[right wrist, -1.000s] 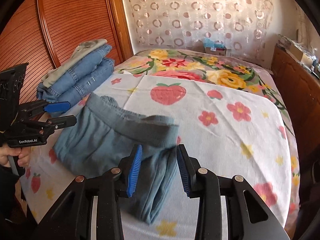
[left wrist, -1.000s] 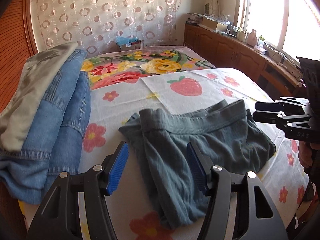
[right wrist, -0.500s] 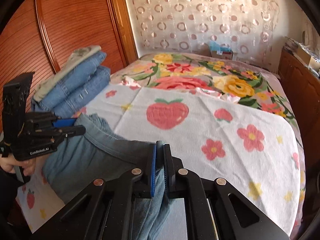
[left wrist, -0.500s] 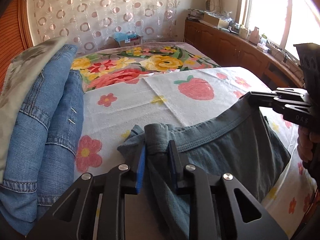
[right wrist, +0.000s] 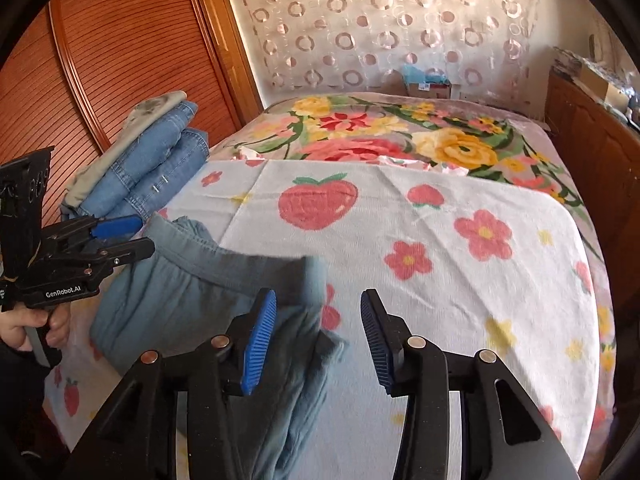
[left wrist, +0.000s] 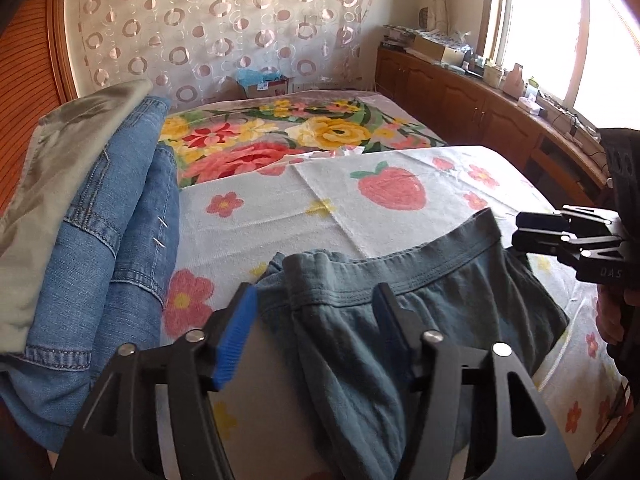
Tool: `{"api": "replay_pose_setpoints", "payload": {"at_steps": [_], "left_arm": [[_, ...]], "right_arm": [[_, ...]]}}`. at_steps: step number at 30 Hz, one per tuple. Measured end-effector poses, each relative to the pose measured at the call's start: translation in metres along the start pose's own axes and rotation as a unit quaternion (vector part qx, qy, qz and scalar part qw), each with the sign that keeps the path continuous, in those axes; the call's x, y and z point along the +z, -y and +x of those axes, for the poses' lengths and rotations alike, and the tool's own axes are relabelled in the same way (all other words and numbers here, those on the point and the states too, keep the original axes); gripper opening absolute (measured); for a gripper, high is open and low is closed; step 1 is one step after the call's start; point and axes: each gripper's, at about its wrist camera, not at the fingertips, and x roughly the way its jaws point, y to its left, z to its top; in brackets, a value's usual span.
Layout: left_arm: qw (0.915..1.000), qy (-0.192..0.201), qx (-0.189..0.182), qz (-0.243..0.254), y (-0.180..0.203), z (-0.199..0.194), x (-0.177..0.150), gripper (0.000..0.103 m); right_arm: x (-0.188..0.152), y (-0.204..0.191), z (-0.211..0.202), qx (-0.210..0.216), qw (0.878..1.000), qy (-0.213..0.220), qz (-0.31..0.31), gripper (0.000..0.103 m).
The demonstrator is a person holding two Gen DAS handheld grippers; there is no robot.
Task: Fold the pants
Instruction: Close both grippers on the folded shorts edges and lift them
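Observation:
Grey-blue pants [left wrist: 420, 312] lie folded on the bed's flowered sheet [left wrist: 360, 216], waistband toward the headboard. My left gripper [left wrist: 316, 332] is opening over the waistband's left corner, and its blue pads stand clear of the cloth that lies between them. In the right wrist view the pants [right wrist: 188, 300] lie to the lower left. My right gripper [right wrist: 318, 340] is opening too, with the pants' right edge under its left pad and bare sheet [right wrist: 440, 280] under the rest. Each gripper shows in the other's view, the right gripper [left wrist: 556, 232] at the far right and the left gripper [right wrist: 120, 236] at the left.
A stack of folded jeans [left wrist: 120, 240] with a grey garment [left wrist: 52, 184] on top lies along the bed's left side. A wooden sliding door [right wrist: 120, 60] stands behind it. A low wooden cabinet [left wrist: 480, 112] runs under the window at the right. A floral blanket [right wrist: 400, 132] covers the far half of the bed.
Both grippers shut on the pants' waistband half a second ago and have since spread their jaws, letting the cloth go. The pants lie much as before.

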Motion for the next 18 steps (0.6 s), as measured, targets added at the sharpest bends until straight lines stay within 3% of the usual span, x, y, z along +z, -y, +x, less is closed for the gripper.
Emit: {"api": "replay_pose_setpoints", "payload": {"at_steps": [3, 18], "left_arm": [[1.0000, 0.000, -0.004, -0.003, 0.000, -0.002, -0.003, 0.078], [0.9992, -0.034, 0.001, -0.022, -0.010, 0.019, -0.014, 0.078]], "right_arm": [[-0.009, 0.002, -0.003, -0.004, 1.000, -0.015, 0.010, 0.046], [-0.006, 0.002, 0.012, 0.020, 0.999, -0.037, 0.027, 0.046]]}}
